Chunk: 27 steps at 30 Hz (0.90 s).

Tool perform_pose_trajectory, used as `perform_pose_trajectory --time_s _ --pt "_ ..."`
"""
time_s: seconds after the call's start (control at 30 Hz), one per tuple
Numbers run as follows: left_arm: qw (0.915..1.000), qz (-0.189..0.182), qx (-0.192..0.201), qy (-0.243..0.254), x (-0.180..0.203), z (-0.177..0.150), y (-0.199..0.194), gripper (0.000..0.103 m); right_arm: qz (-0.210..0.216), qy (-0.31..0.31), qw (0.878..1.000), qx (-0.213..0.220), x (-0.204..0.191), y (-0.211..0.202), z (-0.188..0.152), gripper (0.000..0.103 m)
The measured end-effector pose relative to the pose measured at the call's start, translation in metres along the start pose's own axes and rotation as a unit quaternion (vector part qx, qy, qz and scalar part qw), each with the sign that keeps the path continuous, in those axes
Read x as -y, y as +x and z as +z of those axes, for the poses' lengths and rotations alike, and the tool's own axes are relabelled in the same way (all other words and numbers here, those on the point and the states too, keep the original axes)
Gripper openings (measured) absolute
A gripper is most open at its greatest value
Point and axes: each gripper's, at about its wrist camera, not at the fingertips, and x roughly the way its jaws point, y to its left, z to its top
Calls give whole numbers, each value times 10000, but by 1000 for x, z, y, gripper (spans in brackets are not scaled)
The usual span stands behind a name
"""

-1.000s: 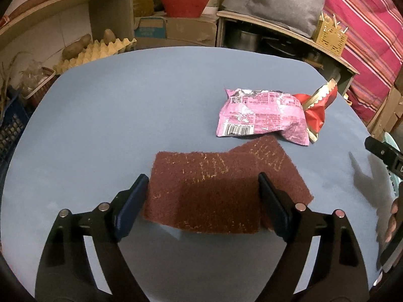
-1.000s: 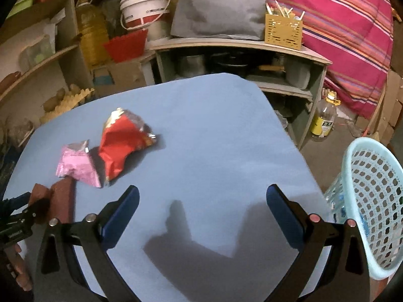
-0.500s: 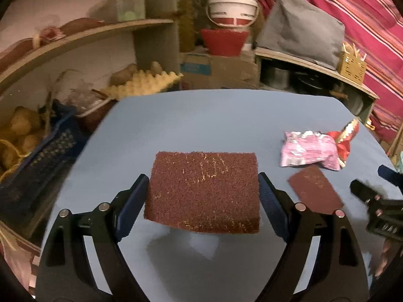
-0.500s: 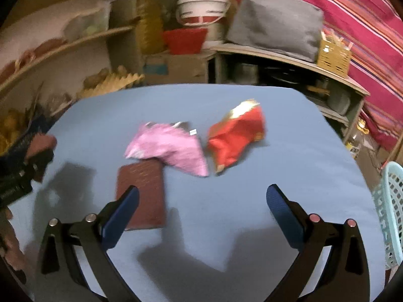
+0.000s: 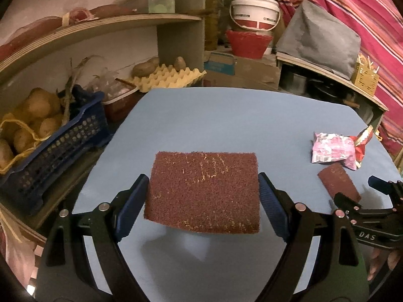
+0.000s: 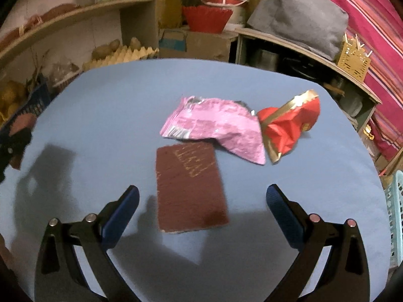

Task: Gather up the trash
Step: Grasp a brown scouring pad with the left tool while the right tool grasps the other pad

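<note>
A brown scouring pad [image 5: 204, 191] hangs a little above the blue table [image 5: 226, 120], casting a shadow below it. My left gripper [image 5: 202, 183] is shut on its two side edges. A second brown pad [image 6: 189, 186] lies flat on the table, with a crumpled pink wrapper [image 6: 216, 128] and a red and gold wrapper [image 6: 289, 125] just beyond it. My right gripper [image 6: 202, 193] stands open over the near end of this second pad, nothing between its fingers. In the left wrist view the right gripper [image 5: 352, 188] shows at the right edge, next to the second pad [image 5: 337, 181].
A dark blue crate of potatoes [image 5: 50, 138] and an egg tray [image 5: 171, 78] sit off the table's left and far side. Shelves, a red bowl [image 6: 206, 19] and a white bucket stand behind. A light blue basket [image 6: 395, 216] is beyond the table's right edge.
My left gripper has carried the brown pad up and to the left, away from the wrappers. My right gripper has swung left from the basket side to above the second pad.
</note>
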Motion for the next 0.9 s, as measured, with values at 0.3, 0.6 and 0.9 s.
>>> perform_pose_trajectory --time_s 0.3,0.6,0.9 --pt "9999 111 -4 -104 -20 -4 -2 84 71 51 9996 -264 3 10 -1 86" --pt "9998 108 -11 -151 -19 -4 -2 84 443 -18 9988 -226 3 8 -3 56" --pt "10000 22 77 22 12 -1 -8 84 624 43 9980 -71 23 -9 -3 56"
